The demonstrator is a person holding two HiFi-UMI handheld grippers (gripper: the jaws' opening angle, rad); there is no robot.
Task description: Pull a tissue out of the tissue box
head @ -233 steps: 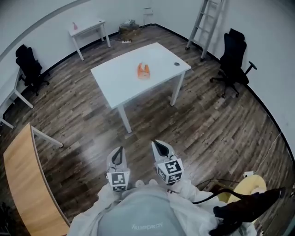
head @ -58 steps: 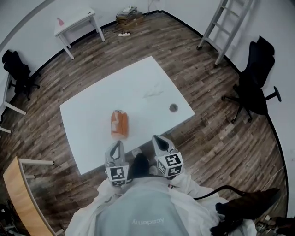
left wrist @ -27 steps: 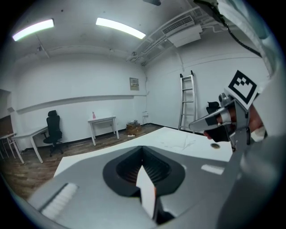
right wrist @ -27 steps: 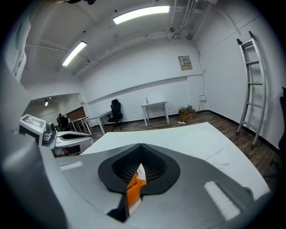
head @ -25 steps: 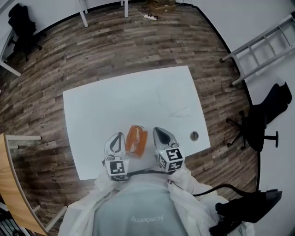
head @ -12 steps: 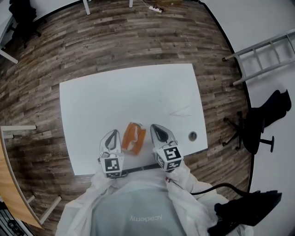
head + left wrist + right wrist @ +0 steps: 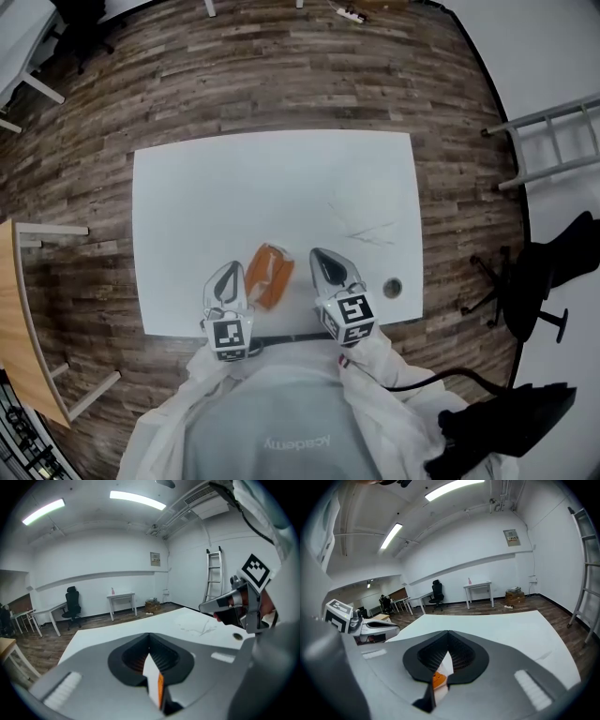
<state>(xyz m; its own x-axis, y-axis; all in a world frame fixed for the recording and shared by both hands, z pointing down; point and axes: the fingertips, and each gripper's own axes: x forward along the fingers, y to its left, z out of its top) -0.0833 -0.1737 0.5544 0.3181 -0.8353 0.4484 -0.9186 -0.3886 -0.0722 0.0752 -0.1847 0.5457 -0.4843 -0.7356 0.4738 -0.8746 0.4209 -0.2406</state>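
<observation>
- A person stands at the near edge of a white table, a two-jaw claw in each hand, both aimed forward and somewhat downward over the tabletop
- The left gripper has its jaws pressed together with nothing between them; the right gripper is likewise closed and empty
- The orange tissue box lies on the table in the gap between the two claws, level with their tips rather than ahead of them
- It sits just beside the left claw, on that claw's right, and a little farther from the right claw, on that claw's left, so the left hand is the nearer
- The box's long axis runs roughly the way the claws point, leaning slightly rightward at its far end
- A pale patch shows on its top; whether a tissue stands up there cannot be made out
- Either claw would likely need to open and swing inward over the box before any pull
</observation>
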